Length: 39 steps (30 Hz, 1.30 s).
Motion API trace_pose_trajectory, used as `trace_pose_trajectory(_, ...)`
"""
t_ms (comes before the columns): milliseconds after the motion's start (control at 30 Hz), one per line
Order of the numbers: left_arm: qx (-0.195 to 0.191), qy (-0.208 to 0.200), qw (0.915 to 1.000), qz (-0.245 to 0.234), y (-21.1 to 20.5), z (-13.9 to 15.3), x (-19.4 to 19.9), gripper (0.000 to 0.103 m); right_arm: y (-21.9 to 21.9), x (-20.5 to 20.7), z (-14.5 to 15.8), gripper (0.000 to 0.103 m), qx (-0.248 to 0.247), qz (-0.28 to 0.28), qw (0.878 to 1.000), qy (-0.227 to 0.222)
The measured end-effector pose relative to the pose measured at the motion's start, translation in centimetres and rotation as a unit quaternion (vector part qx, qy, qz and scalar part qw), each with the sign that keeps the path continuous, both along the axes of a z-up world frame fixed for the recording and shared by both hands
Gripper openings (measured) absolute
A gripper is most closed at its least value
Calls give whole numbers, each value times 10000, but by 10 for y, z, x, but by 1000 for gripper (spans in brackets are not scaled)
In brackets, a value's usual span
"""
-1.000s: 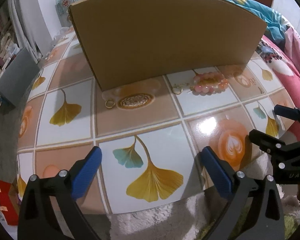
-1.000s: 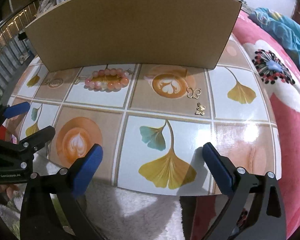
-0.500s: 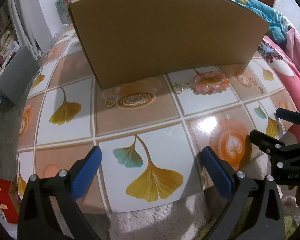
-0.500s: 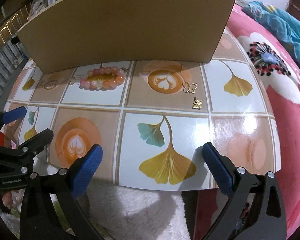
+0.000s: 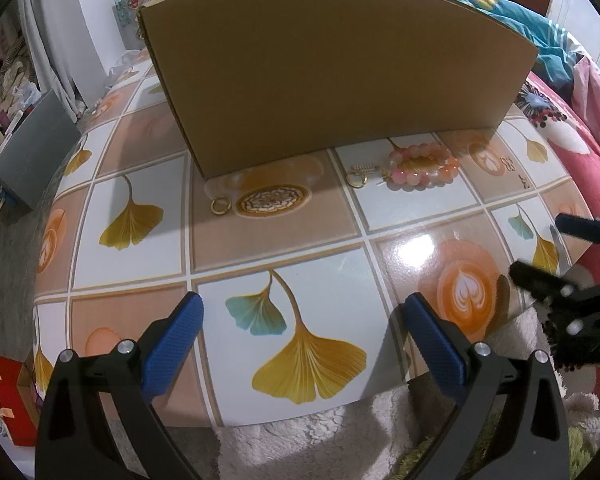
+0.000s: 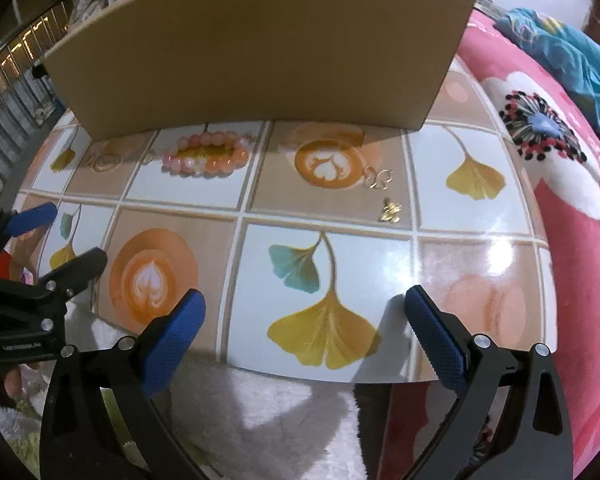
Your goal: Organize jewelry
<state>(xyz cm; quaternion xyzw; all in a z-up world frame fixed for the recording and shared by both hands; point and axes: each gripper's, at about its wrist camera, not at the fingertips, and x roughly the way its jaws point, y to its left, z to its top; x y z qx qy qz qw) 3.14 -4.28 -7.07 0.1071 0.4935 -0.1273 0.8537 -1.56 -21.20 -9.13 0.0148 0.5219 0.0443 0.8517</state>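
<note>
Both grippers are empty with jaws spread wide, hovering at the near edge of the table (image 5: 148,264), nothing picked yet. Risks, left to right:

- Gold ring (image 5: 220,205): lies flat on glossy tile, just beside the cardboard box (image 5: 332,72) wall. Left gripper (image 5: 300,328) is well apart from it. Thin and flat, so the pads will likely skid it instead of lifting; it could slide against the box base.
- Second ring with the small spring charm (image 5: 362,174): sits just beside the pink bead bracelet (image 5: 422,166); can't tell if they're touching. Closing on one may drag the other.
- Bracelet: round beads, so an off-centre pinch rolls or squirts it out. Box wall close behind limits approach from above.
- Wire butterfly (image 6: 378,178) and gold bee charm (image 6: 390,212): nearer the right gripper (image 6: 304,324). Tiny and low, hard to seat between pads; a flick sends them toward the right table edge and the pink bedding (image 6: 572,216), where they'd be hard to find.
- Both grippers are close together at the near edge, so crossing reaches could collide.
</note>
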Motion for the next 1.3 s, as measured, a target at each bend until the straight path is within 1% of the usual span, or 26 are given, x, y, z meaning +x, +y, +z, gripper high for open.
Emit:
trace_pose_trajectory(67,-6,-15,10000,1,0,0,-1,99,-6,-1,12,95,300,16,9992,-254)
trace_pose_trajectory(167,-14,-39,10000,2,1,-1,-2,99,-10,6,28,95,821,117,9953,-494)
trace_pose_trajectory(200,-17,-46,10000,0,1,-1,-3,99,-10,10,32,93,957,161,9939,-532)
trace_pose_trajectory(233,-20,-55,10000,-3,2,-1,-3,99,-10,13,35,89,1048,199,9927,-562)
trace_pose_trajectory(267,-23,-62,10000,-7,2,-1,-3,99,-10,17,38,80,1159,263,9911,-596)
trace_pose_trajectory(300,-26,-73,10000,-11,2,-1,-4,99,-9,21,40,74,1257,320,9897,-608)
trace_pose_trajectory(333,-28,-83,10000,-16,2,-1,-4,99,-8,27,41,71,1324,342,9887,-613)
trace_pose_trajectory(367,-29,-96,9999,-29,2,-1,-5,99,-7,32,41,61,1372,356,9881,-605)
trace_pose_trajectory(400,-31,-110,9999,-44,3,-1,-5,99,-6,38,39,55,1413,377,9878,-539)
trace_pose_trajectory(433,-37,-128,9999,-58,3,-1,-6,99,-6,43,37,53,1407,379,9881,-488)
trace_pose_trajectory(500,-43,-151,9999,-73,4,0,-6,99,-3,51,31,40,1348,352,9894,-404)
trace_pose_trajectory(567,-46,-160,9998,-82,4,0,-7,99,-3,59,26,37,1329,314,9902,-277)
trace_pose_trajectory(600,-47,-164,9998,-86,4,0,-7,99,-1,56,23,32,1316,294,9905,-261)
trace_pose_trajectory(633,-49,-170,9998,-89,4,0,-8,99,-1,59,21,30,1295,291,9909,-235)
trace_pose_trajectory(733,-54,-183,9998,-92,5,-1,-6,99,1,64,19,27,1214,328,9919,-202)
trace_pose_trajectory(833,-55,-192,9998,-94,5,-1,-7,99,2,69,16,22,1120,379,9929,-141)
trace_pose_trajectory(900,-54,-188,9998,-94,4,-1,-7,99,5,71,11,13,1030,422,9938,-60)
trace_pose_trajectory(967,-55,-189,9998,-94,5,-1,-7,99,4,71,11,7,1025,452,9937,-23)
trace_pose_trajectory(1067,-54,-190,9998,-97,4,-1,-7,99,2,71,14,7,1044,479,9934,-68)
trace_pose_trajectory(1167,-56,-193,9997,-106,4,0,-7,99,5,69,21,7,1181,520,9915,-166)
trace_pose_trajectory(1300,-58,-203,9997,-106,4,0,-7,99,4,65,39,7,1561,656,9852,-278)
